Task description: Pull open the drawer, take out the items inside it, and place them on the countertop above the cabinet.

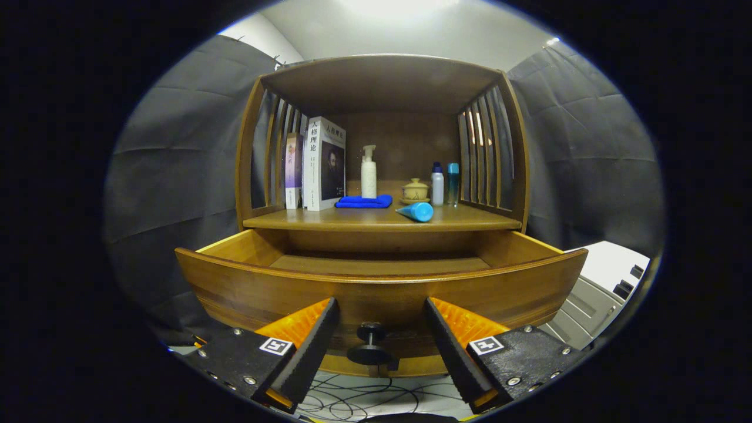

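Claw (382, 329) spread wide, gripping nothing; drawer knob (369, 343) sits between its fingers, untouched. Drawer (376, 282) pulled out, its visible interior bare wood. On the tabletop (329, 220) above: blue tube (415, 211) lying on its side near the front edge, folded blue cloth (364, 201), pump bottle (368, 171), books (320, 164).

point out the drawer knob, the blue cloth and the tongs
drawer knob (371, 342), gripper view, on its round cap
blue cloth (364, 201), gripper view, middle of the folded cloth
tongs (382, 314), gripper view, midway between the open fingertips
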Demonstrator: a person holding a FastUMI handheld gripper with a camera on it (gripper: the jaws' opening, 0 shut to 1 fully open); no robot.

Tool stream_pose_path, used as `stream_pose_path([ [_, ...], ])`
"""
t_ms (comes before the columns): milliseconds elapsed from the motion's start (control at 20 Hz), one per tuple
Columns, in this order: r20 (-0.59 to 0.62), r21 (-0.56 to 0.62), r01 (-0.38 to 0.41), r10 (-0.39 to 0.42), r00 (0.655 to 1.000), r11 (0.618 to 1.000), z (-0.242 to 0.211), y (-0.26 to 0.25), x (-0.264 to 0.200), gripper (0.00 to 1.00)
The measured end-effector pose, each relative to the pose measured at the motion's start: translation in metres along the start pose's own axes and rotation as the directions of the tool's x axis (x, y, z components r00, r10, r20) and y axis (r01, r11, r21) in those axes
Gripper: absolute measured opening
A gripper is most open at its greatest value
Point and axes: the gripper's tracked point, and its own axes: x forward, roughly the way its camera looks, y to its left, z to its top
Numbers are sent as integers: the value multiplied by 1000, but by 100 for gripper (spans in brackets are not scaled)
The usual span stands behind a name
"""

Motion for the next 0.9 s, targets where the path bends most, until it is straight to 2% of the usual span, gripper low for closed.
stream_pose_path([
  [300, 2, -33, 2, -2, 1000, 999, -1, 0, 20, 94],
  [900, 0, -10, -27, 27, 1000, 1000, 4, 0, 58, 93],
])
